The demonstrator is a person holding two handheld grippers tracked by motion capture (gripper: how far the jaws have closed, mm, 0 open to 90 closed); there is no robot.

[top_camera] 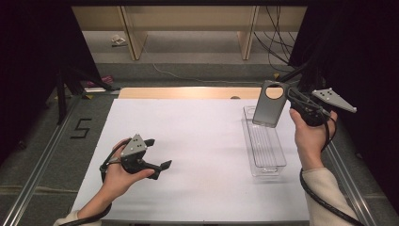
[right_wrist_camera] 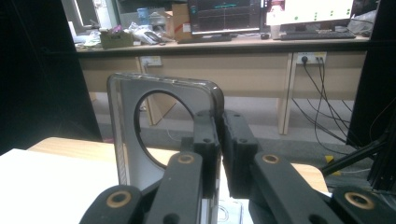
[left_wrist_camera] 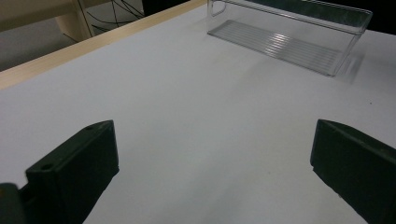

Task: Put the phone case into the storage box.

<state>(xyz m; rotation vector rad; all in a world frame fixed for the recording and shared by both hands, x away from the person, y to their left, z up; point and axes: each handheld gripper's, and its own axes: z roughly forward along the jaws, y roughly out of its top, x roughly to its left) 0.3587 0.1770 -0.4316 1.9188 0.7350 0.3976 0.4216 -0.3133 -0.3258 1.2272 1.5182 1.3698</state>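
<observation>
white sheet over the table (top_camera: pixel 188 141) takes up most of the high view, with a strip of bare wood along its far edge and grey floor beyond, where a "5" is marked off to the left. over on the right side of the sheet sits a clear plastic tray (top_camera: pixel 264 143), long and narrow, running from near to far, ribbed floor showing through its walls. and above its far end hangs the phone case (top_camera: pixel 269 104), a dark grey shell with a big round cutout near its top, held upright and tilted a little, its lower edge over the tray's far end; from up here it's hard to say whether that edge touches the tray or hangs just clear of it. the right gripper (top_camera: pixel 288 96) has it, jaws pinched on the case's right side, and the right gripper view shows it plainly: the right gripper (right_wrist_camera: pixel 218 135) with both black jaws pressed together on the case's edge beside the round hole, desks and monitors in the background beyond. down at the near left, the left gripper (top_camera: pixel 156 153) rests low over the bare sheet, well apart from the tray, jaws spread wide with nothing between them. its own view looks across the white surface to the clear tray (left_wrist_camera: pixel 289 32) at far right.
</observation>
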